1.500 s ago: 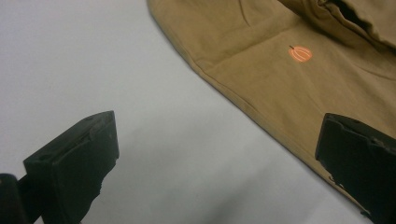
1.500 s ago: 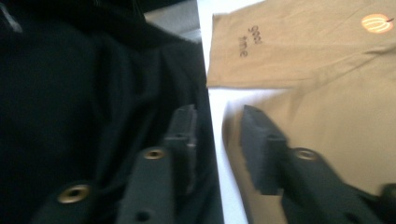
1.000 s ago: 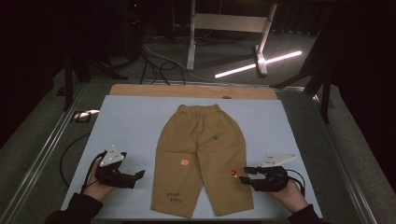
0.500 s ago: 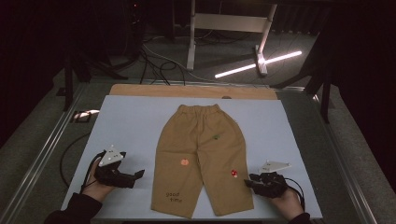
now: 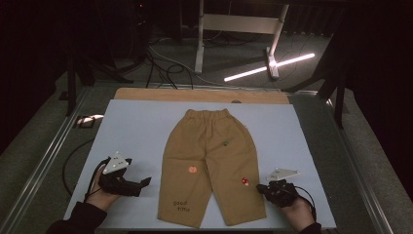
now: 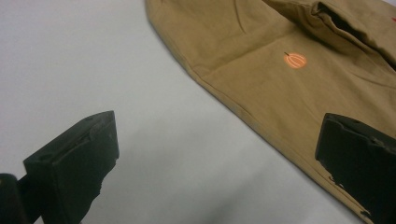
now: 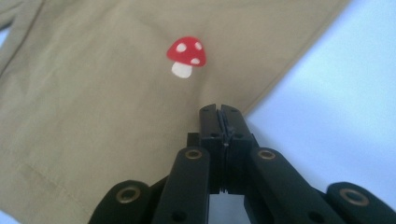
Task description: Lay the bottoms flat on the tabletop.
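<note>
Trousers (image 5: 210, 165) look light and floppy, so we pinch hems: right gripper (image 7: 219, 112) closed at the fabric's edge, left gripper (image 6: 219, 154) agape.

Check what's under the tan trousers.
The tan trousers lie flat on a pale blue mat, which shows all around them. Whatever lies beneath the fabric itself is covered. The right tongs, jaws shut, sit at the leg edge.

The trousers (image 5: 209, 165) are a plain tan, dotted with small prints — an orange pumpkin (image 5: 193, 169) on the left leg, a red mushroom (image 5: 245, 181) with white spots and a white stalk on the right, a tiny green mark (image 5: 225, 143) farther up, and dark lettering (image 5: 180, 205) near the left hem. They lie on a pale blue-grey mat (image 5: 131, 131) with a brown wooden strip (image 5: 146, 93) along its far edge — both grippers, left (image 5: 145, 182) and right (image 5: 260, 188), are black with light grey plates on top.
</note>
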Motion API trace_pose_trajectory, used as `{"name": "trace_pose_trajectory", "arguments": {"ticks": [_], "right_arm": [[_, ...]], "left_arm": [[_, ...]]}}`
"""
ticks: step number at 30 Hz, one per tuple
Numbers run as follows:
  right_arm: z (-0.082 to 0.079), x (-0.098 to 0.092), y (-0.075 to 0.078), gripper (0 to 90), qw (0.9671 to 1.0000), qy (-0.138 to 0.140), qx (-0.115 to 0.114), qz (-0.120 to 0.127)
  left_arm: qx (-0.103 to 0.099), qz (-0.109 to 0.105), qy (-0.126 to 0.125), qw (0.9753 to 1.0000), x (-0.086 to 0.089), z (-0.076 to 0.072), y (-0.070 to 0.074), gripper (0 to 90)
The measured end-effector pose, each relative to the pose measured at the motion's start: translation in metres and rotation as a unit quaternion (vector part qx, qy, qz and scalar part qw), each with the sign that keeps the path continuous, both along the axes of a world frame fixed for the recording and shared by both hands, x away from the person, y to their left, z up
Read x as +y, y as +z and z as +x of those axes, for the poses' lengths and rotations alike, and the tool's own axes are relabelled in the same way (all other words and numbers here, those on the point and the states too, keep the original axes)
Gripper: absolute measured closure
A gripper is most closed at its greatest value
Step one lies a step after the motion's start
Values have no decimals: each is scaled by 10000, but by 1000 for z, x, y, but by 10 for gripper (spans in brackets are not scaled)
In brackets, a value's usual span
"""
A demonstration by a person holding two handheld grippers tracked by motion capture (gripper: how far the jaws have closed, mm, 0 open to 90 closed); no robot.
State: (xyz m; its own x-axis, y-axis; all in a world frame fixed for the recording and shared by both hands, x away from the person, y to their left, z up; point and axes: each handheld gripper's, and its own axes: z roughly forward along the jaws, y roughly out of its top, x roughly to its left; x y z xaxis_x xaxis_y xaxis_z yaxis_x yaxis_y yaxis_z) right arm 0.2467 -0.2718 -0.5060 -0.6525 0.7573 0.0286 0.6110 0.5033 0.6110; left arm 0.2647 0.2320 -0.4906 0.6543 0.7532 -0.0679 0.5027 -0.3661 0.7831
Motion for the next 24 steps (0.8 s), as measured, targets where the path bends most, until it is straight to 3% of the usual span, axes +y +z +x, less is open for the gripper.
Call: {"name": "trace_pose_trajectory", "arguments": {"ticks": [13,16,19,24], "right_arm": [[8,-37,15,895,9978,-628,-205,113],[8,-42,15,894,9975,-663,-173,166],[9,-46,10,894,9971,-737,10,207],[14,-47,3,893,9962,-868,87,-20]], "left_arm": [[38,-82,-164,9998,-3,1,-1,5],[73,-75,-238,9997,-5,1,-2,5],[133,-77,-372,9992,-8,1,-3,5],[132,-108,-437,9989,-11,0,-2,5]]}}
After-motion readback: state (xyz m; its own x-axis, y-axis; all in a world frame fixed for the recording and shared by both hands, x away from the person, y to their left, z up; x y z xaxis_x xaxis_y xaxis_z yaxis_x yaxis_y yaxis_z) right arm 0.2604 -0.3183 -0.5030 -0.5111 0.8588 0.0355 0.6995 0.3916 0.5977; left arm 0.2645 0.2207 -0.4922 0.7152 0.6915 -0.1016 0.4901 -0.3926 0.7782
